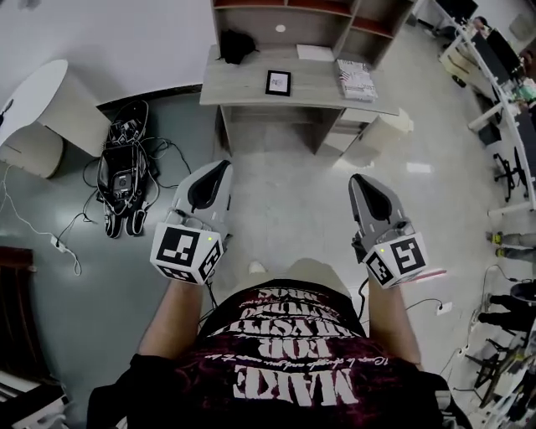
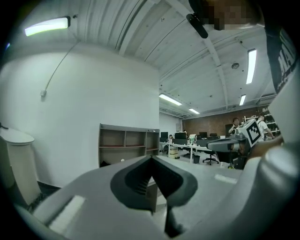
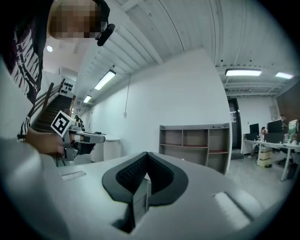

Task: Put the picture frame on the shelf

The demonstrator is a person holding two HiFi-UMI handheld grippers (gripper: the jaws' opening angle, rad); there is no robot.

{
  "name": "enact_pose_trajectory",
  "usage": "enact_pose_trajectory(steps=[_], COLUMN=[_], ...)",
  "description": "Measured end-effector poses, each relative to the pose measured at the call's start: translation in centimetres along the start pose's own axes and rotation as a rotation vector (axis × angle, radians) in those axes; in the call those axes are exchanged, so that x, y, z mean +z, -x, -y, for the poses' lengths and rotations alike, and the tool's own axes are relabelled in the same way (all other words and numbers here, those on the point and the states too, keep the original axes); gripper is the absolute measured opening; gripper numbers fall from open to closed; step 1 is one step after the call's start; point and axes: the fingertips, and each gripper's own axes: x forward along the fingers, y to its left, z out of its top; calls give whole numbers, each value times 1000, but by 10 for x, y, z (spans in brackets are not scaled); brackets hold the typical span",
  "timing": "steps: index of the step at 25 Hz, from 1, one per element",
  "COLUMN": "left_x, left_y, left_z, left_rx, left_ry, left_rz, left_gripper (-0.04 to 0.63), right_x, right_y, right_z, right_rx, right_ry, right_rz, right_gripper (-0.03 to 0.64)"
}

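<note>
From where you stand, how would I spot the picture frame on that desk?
Look at the grey desk in front of the shelf, straight ahead. The frame sits near the middle of its top, left of a white sheet and a patterned book. It alone is a small square with a black border.

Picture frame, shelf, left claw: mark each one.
picture frame point(image 1: 278, 82), head view, middle of its dark face
shelf point(image 3: 195, 137), right gripper view, back panel of the middle upper compartment
left claw point(image 1: 223, 167), head view, where its closed tips meet
</note>
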Motion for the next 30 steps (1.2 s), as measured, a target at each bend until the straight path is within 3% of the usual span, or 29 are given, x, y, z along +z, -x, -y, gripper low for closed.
enact_pose_trajectory(steps=[7,22,30], left_x=[-20,-20,-37], left_y=[-19,-70,-110], left_z=[-3,-61,-68], left_rx=[-34,78,80], left_ry=[10,26,56], left_rz=[-43,-57,-104], left_gripper=[0,0,0], right_x=[-21,-33,-38], right_y=[-6,-92,-126], right_z=[17,39,71], right_rx=[-25,135,158], right_ry=[-55,-80,-112], right_rz=[-35,-52,-41], right_gripper=[28,28,28])
